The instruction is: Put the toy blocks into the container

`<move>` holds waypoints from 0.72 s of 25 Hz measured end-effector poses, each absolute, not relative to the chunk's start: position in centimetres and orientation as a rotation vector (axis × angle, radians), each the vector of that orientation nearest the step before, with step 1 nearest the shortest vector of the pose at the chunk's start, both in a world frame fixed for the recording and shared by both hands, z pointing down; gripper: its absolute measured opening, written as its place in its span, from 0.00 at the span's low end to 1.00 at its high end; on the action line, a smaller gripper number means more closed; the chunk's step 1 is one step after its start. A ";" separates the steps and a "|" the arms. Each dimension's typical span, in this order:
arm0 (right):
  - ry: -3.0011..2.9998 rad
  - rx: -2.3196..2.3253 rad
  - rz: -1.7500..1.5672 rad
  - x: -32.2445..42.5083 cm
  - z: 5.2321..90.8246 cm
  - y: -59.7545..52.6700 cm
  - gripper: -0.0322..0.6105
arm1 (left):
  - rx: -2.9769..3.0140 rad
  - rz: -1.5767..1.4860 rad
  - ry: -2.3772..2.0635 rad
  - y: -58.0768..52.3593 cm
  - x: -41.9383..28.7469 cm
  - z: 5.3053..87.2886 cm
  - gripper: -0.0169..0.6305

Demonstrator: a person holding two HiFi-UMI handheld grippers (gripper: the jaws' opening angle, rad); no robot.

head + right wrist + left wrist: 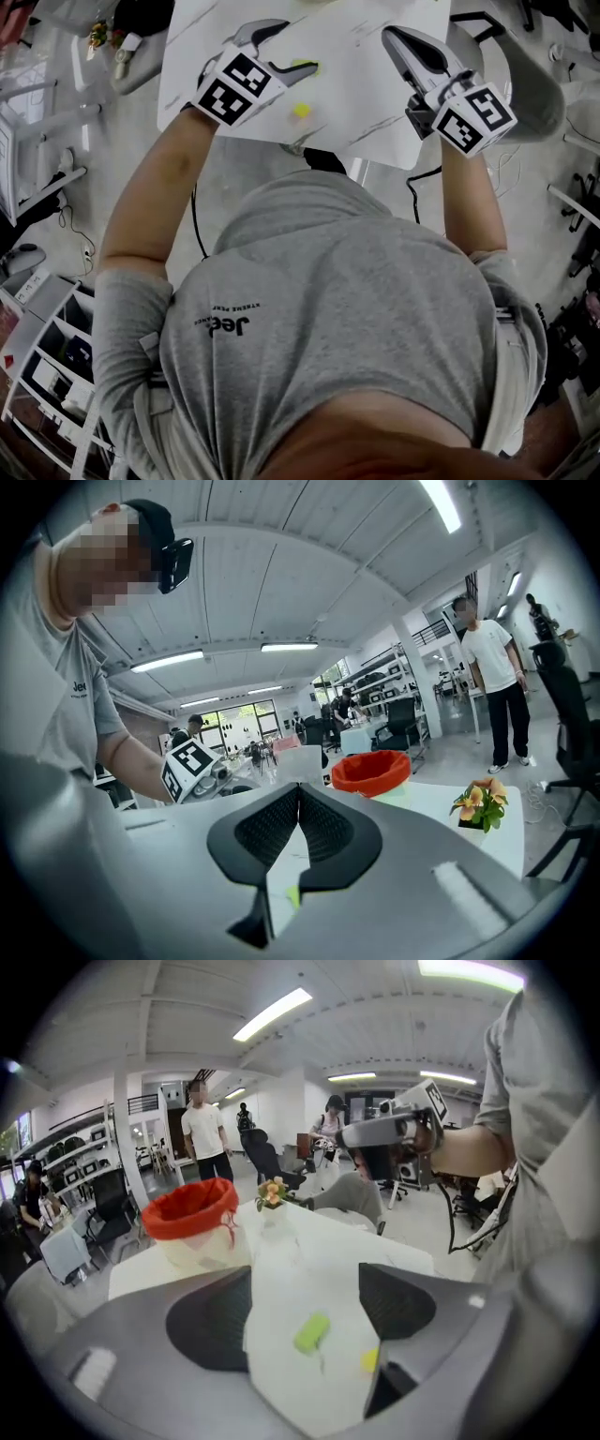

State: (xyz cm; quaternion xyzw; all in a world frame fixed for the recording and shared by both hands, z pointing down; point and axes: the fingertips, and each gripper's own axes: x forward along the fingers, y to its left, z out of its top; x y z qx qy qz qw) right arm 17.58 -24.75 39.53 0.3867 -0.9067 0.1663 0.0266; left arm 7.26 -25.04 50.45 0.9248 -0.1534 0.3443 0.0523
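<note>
Left claw [305, 1283] is held wide apart, nothing gripped, aimed at green block [312, 1332] on bench [309, 1241]; yellow block [369, 1360] lies near it. Right claw [298, 794] is held together, empty. Risk: green block could be knocked off near edge if clipped by a jaw.

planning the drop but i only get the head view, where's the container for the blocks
Observer: A pale bucket lined with a red bag stands toward the far side of the white marbled table.
Operator: anything close to it
Observer: A small pot of orange flowers stands beside it, not touching.
Operator: anything gripped yet
Observer: No. The left gripper has its jaws apart and empty; the lime-green oblong block lies on the table ahead, between them.
</note>
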 end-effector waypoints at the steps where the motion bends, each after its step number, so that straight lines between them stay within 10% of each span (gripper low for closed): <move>1: -2.797 1.200 0.512 17.4 39.6 -23.9 0.06 | 2.791 1.047 -0.464 -23.8 7.0 51.3 0.66; 18: -2.738 1.244 0.513 17.5 42.2 -12.8 0.06 | 2.451 1.219 -0.616 -13.1 6.1 65.9 0.56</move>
